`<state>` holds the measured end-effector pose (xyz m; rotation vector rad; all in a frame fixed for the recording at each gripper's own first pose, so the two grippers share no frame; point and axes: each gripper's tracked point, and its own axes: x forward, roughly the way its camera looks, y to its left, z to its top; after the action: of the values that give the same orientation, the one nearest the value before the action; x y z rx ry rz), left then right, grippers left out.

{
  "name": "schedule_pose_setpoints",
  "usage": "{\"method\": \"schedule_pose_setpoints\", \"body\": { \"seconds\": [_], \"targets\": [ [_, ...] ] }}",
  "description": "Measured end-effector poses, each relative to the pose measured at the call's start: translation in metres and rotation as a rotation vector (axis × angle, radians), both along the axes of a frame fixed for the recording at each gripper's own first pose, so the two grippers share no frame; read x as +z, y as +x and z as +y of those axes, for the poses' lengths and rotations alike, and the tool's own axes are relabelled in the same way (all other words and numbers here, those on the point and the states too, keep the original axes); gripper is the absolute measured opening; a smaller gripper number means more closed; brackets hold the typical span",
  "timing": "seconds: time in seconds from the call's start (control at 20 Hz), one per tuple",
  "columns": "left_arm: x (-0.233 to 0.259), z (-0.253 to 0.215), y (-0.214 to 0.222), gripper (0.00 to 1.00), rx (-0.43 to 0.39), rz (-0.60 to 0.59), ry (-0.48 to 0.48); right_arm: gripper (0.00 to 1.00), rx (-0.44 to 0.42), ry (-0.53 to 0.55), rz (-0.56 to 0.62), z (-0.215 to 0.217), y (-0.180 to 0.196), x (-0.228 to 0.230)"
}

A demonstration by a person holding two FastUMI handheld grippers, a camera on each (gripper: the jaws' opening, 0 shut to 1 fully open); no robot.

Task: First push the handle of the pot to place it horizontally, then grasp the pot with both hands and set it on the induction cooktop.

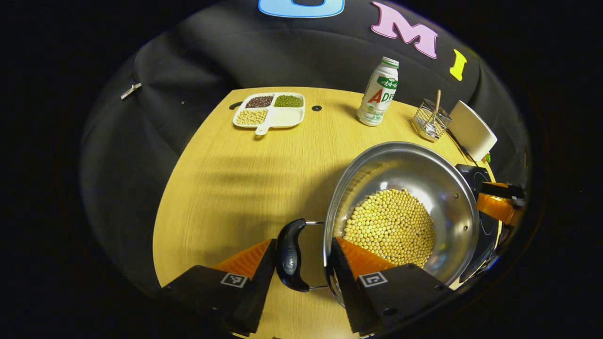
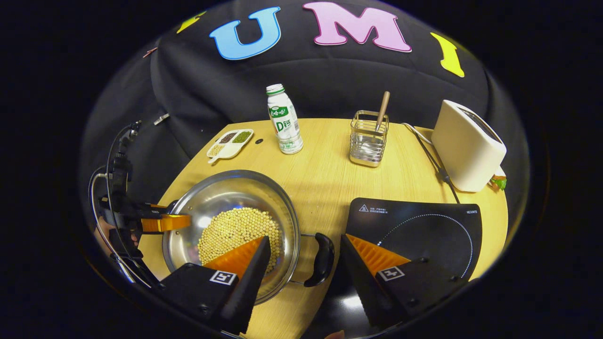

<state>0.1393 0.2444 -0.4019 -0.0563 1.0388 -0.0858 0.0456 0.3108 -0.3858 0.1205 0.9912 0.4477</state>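
A steel pot (image 1: 414,172) holding yellow soybeans (image 1: 391,226) rests on the wooden table. One black side handle (image 1: 291,254) lies crosswise between the fingers of my left gripper (image 1: 304,241), which is open around it. In the right gripper view the pot (image 2: 226,193) is at the left, and its other black handle (image 2: 321,259) lies between the fingers of my right gripper (image 2: 305,238), also open. The black induction cooktop (image 2: 424,226) lies just right of that handle, beside the pot. Each view shows the other gripper at the pot's far rim (image 1: 499,207) (image 2: 162,222).
At the back of the table stand a white drink bottle (image 2: 284,120), a divided dish of beans (image 2: 230,142), a wire utensil holder (image 2: 368,137) with a wooden handle in it, and a white toaster (image 2: 466,146) with its cable. Bare tabletop (image 1: 245,188) lies left of the pot.
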Motion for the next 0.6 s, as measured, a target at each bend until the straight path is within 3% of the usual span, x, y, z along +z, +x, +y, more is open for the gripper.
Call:
{"method": "schedule_pose_setpoints", "body": {
  "seconds": [0.35,0.45,0.55,0.6],
  "targets": [
    [-0.005,0.003,0.003,0.63,-0.027,0.011,0.0,0.93,-0.004,-0.032,0.054,0.009,-0.004,-0.028],
    [-0.005,0.005,0.003,0.67,-0.028,0.009,0.006,0.84,-0.025,-0.06,0.062,0.007,-0.001,-0.033],
    [-0.005,0.008,0.003,0.67,-0.027,0.006,0.016,0.66,-0.041,-0.063,0.097,0.01,0.001,-0.04],
    [-0.006,0.009,0.003,0.67,-0.026,0.007,0.022,0.67,-0.036,-0.07,0.114,0.011,-0.001,-0.04]
  ]
}}
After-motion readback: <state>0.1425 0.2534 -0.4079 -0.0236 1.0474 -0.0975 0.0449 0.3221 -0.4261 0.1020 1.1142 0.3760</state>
